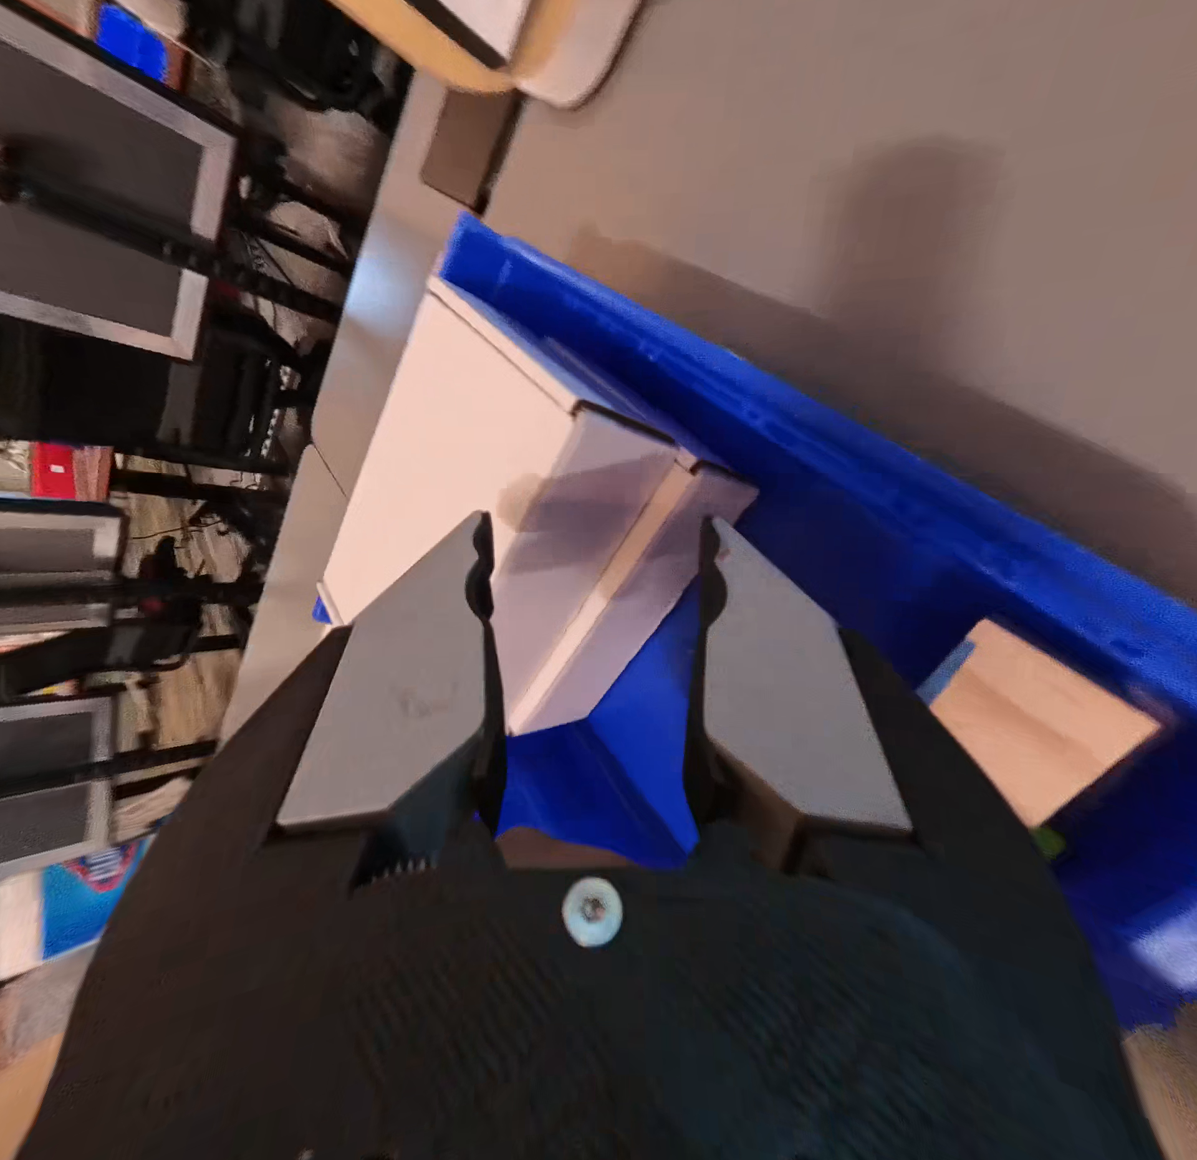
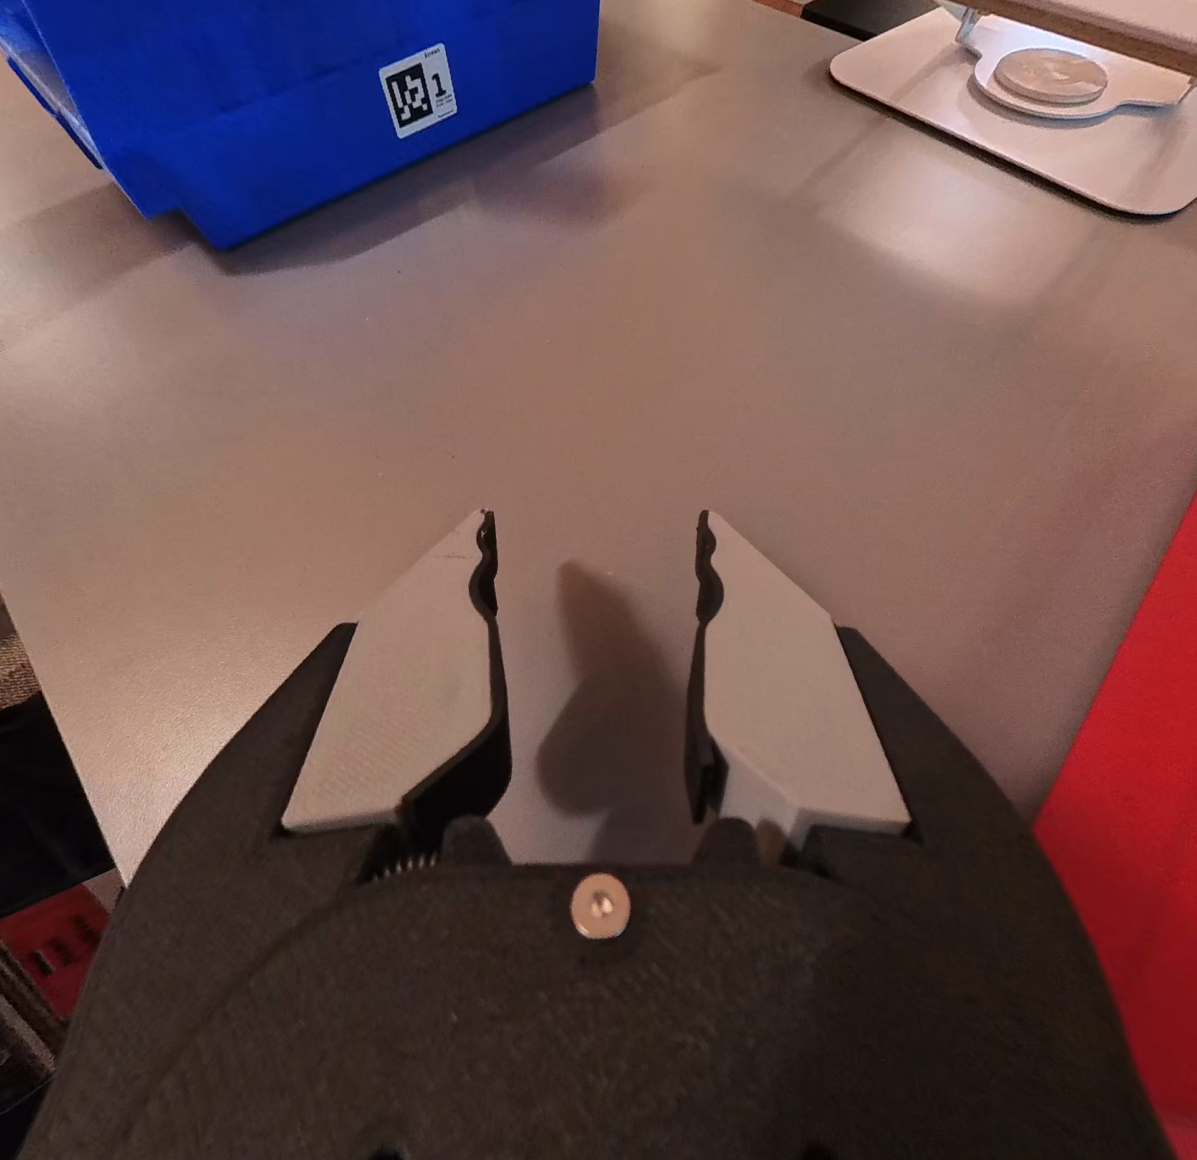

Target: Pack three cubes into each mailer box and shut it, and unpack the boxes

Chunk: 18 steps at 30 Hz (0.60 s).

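Left tongs [image 1: 596,526] are spread, empty, over a white mailer box [image 1: 453,455] in the blue bin [image 1: 874,494]; a wooden cube [image 1: 1043,734] is seen there only. Right tongs [image 2: 596,523] are spread, empty, over bare bench [image 2: 648,352].

My left claw [image 1: 596,539] hangs open at frame centre over a white box [image 1: 466,442] in the blue bin [image 1: 842,481]; a cube [image 1: 1036,721] sits lower right.

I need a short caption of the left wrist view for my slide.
Open left gripper above a white mailer box in a blue bin; a wooden cube lies nearby.
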### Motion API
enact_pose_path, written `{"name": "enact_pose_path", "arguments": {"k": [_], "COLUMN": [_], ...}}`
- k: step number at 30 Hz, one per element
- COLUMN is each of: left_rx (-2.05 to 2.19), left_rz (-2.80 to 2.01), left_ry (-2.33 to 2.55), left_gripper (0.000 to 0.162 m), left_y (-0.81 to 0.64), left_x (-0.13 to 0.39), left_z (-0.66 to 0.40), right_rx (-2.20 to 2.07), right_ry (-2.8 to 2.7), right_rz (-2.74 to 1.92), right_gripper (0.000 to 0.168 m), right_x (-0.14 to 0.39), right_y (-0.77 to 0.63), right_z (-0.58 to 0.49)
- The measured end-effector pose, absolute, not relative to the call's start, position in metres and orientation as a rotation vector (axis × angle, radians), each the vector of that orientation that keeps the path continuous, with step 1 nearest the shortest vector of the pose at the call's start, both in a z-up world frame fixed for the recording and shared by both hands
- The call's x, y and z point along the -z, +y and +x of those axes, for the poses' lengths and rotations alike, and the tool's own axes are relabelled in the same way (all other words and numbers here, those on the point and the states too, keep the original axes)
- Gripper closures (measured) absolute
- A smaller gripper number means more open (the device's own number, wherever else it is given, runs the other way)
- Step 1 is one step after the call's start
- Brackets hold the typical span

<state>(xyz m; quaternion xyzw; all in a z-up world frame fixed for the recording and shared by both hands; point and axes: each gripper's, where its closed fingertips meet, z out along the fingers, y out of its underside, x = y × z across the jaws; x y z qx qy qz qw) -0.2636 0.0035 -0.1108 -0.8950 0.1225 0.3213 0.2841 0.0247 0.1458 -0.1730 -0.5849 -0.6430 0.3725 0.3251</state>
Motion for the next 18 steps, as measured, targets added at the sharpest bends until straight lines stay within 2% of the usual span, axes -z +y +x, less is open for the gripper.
{"name": "enact_pose_path", "arguments": {"k": [2, 6, 10, 16, 18], "left_rx": [-0.987, -1.194, -1.177, -1.142, -1.107], "left_rz": [-2.476, -2.449, -2.443, -2.388, -2.412], "left_ry": [0.413, 0.535, 0.55, 0.546, 0.555], "left_gripper": [0.099, 0.124, 0.129, 0.159, 0.162], "left_y": [0.0, 0.005, 0.006, 0.0, -0.003], "left_x": [0.119, 0.112, 0.11, 0.093, 0.093], "left_z": [-0.278, -0.294, -0.294, -0.285, -0.28], "right_rx": [-0.976, -0.981, -0.985, -0.98, -0.976], "right_ry": [-1.689, -1.703, -1.704, -1.704, -1.704], "right_rz": [-1.535, -1.541, -1.539, -1.535, -1.534], "right_gripper": [0.109, 0.109, 0.109, 0.11, 0.11], "right_x": [0.173, 0.175, 0.175, 0.175, 0.175], "right_y": [0.146, 0.144, 0.144, 0.144, 0.144], "right_z": [0.025, 0.025, 0.025, 0.025, 0.025]}}
